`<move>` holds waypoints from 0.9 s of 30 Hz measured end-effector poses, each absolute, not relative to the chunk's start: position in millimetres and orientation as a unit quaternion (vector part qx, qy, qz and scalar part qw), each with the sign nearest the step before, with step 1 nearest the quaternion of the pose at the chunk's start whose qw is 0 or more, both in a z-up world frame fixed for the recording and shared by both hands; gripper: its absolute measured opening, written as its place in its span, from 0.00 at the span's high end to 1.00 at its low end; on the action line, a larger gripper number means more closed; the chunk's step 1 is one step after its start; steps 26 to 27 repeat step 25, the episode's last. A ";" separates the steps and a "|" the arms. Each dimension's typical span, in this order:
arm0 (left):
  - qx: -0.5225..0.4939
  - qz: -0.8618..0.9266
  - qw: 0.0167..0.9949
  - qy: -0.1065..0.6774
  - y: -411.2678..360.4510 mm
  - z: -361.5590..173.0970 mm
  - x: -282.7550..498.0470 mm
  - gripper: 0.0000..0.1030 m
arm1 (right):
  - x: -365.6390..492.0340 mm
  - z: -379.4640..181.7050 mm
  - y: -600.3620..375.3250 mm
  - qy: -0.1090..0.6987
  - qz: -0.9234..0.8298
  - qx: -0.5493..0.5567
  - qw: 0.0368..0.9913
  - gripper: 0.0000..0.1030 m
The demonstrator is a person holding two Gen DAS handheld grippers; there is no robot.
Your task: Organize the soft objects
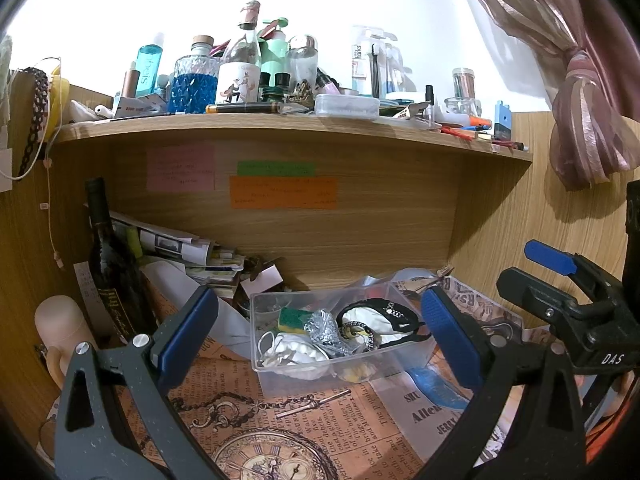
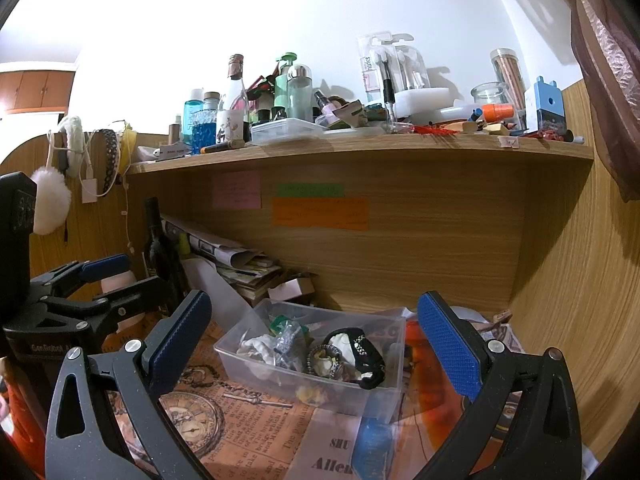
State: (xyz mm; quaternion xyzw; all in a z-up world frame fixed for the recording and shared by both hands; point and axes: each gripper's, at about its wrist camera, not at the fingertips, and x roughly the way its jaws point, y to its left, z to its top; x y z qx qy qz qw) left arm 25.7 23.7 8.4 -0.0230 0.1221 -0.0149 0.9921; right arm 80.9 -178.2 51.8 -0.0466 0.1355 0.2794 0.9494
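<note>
Both the left gripper (image 1: pixel 320 328) and right gripper (image 2: pixel 316 340) are wide open and hold nothing. The clear box (image 1: pixel 280 364) of soft things sits near the back of the desk (image 1: pixel 320 432). Go slow and pinch one soft thing, not the box wall.

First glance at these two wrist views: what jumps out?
The clear plastic bin sits front and centre on the newspaper-print desk cover, stuffed with a white cloth, a green-yellow sponge and a black-trimmed fabric piece. Both the left gripper and the right gripper hang open, framing it. Above, the wooden shelf is crammed with bottles and jars.
</note>
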 end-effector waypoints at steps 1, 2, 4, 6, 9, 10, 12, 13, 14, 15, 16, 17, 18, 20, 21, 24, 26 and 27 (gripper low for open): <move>-0.022 -0.015 0.992 0.121 24.0 8.9 26.1 0.00 | 80.3 51.7 -177.9 0.136 0.279 -0.046 0.949 0.00; -0.023 -0.015 0.992 0.122 23.8 9.0 26.1 0.00 | 81.0 51.7 -178.7 0.135 0.280 -0.047 0.949 0.00; -0.025 -0.017 0.992 0.122 23.5 8.8 26.0 0.00 | 80.8 51.7 -178.5 0.135 0.280 -0.047 0.949 0.00; -0.027 -0.018 0.992 0.122 23.5 8.2 26.4 0.00 | 80.9 51.7 -178.3 0.135 0.280 -0.047 0.949 0.00; -0.031 -0.016 0.992 0.123 23.6 8.8 26.1 0.00 | 80.7 51.3 -177.7 0.135 0.281 -0.048 0.949 0.00; -0.032 -0.016 0.992 0.124 23.2 9.0 26.1 0.00 | 80.3 51.2 -177.6 0.136 0.281 -0.048 0.949 0.00; -0.033 -0.016 0.992 0.124 22.4 8.6 25.6 0.00 | 80.3 50.0 -177.6 0.136 0.281 -0.049 0.949 0.00; -0.032 -0.016 0.992 0.124 23.4 9.0 26.2 0.00 | 80.1 49.4 -177.7 0.137 0.281 -0.049 0.949 0.00; -0.031 -0.016 0.992 0.124 22.6 8.9 25.9 0.00 | 80.4 48.6 -177.9 0.137 0.281 -0.049 0.948 0.00; -0.030 -0.015 0.992 0.124 21.9 9.0 25.7 0.00 | 80.7 48.2 -178.1 0.138 0.281 -0.049 0.948 0.00; -0.029 -0.015 0.992 0.124 21.2 8.8 25.5 0.00 | 81.0 47.6 -178.2 0.139 0.281 -0.049 0.948 0.00; -0.029 -0.015 0.992 0.125 20.6 8.7 25.5 0.00 | 81.2 47.1 -178.3 0.140 0.281 -0.048 0.948 0.00; -0.028 -0.015 0.992 0.125 19.9 8.7 25.5 0.00 | 82.0 46.7 -178.7 0.140 0.280 -0.047 0.949 0.00; -0.028 -0.016 0.992 0.124 19.1 8.6 25.1 0.00 | 82.9 45.8 -179.6 0.142 0.280 -0.047 0.948 0.00; -0.027 -0.016 0.992 0.125 18.7 8.4 24.7 0.00 | 83.6 45.8 -179.8 0.143 0.281 -0.046 0.948 0.00; -0.027 -0.016 0.992 0.125 16.7 8.2 23.7 0.00 | 84.5 45.0 -180.4 0.145 0.281 -0.046 0.947 0.00; -0.027 -0.016 0.992 0.125 16.6 8.1 23.8 0.00 | 84.9 44.7 -180.4 0.146 0.281 -0.047 0.947 0.00; -0.027 -0.016 0.992 0.125 16.6 8.1 23.8 0.00 | 84.9 44.7 -180.4 0.146 0.281 -0.047 0.947 0.00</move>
